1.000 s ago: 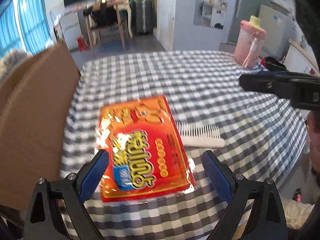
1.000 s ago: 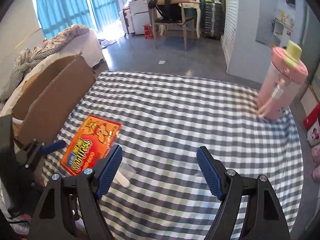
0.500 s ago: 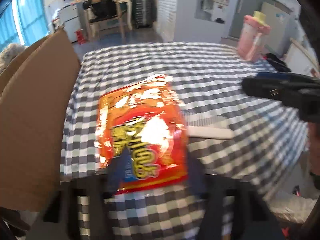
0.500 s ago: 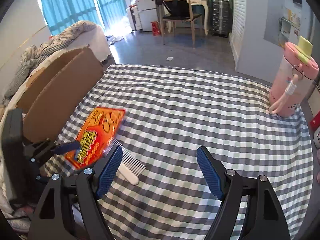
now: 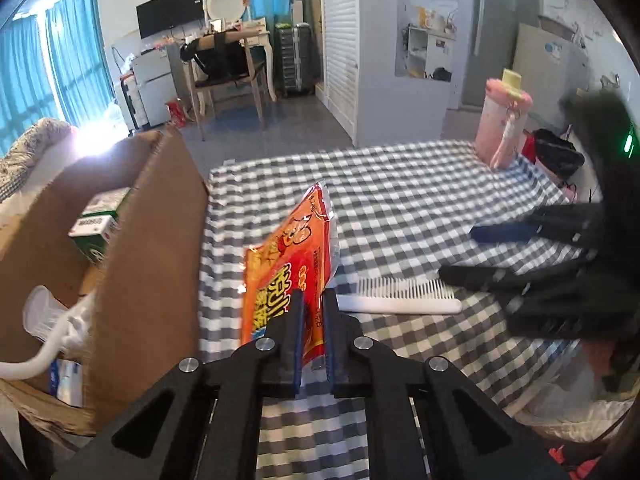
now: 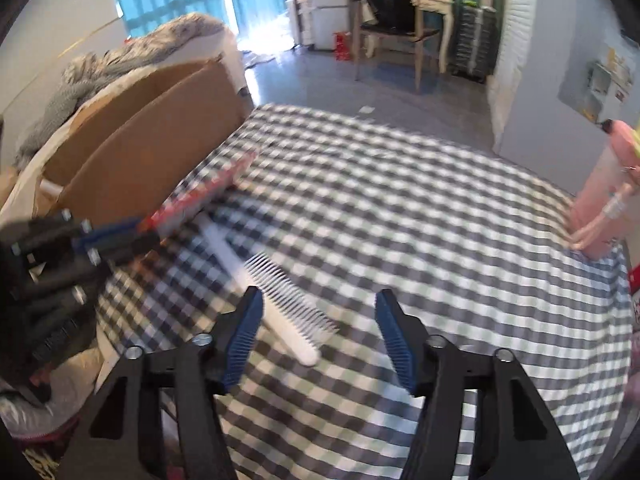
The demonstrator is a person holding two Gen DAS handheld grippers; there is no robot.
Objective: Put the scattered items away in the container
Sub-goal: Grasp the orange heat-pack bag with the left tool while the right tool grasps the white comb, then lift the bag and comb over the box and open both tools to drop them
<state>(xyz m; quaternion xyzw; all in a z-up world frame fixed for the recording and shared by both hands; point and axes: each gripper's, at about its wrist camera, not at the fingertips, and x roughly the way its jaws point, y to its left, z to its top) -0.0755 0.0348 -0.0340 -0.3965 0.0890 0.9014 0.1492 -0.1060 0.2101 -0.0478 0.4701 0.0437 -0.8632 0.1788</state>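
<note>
My left gripper (image 5: pixel 311 300) is shut on the near edge of an orange-red snack packet (image 5: pixel 288 256), lifted and tilted above the checked tablecloth. The packet shows edge-on in the right wrist view (image 6: pixel 200 196), held by the left gripper (image 6: pixel 132 232). A white comb (image 5: pixel 404 298) lies on the cloth to the right of the packet. My right gripper (image 6: pixel 320 320) is open just above the comb (image 6: pixel 280 304), whose toothed end lies between its fingers. An open cardboard box (image 5: pixel 152 248) stands at the table's left edge (image 6: pixel 132 160).
The box holds a green-and-white carton (image 5: pixel 98 220) and white items (image 5: pixel 44 320). A pink bottle (image 5: pixel 504 124) stands at the far right of the table (image 6: pixel 600 208). A chair and desk (image 5: pixel 228 68) stand on the floor beyond.
My left gripper closed on the packet and lifted it off the cloth, tilting it up. My right gripper moved down and left over the comb.
</note>
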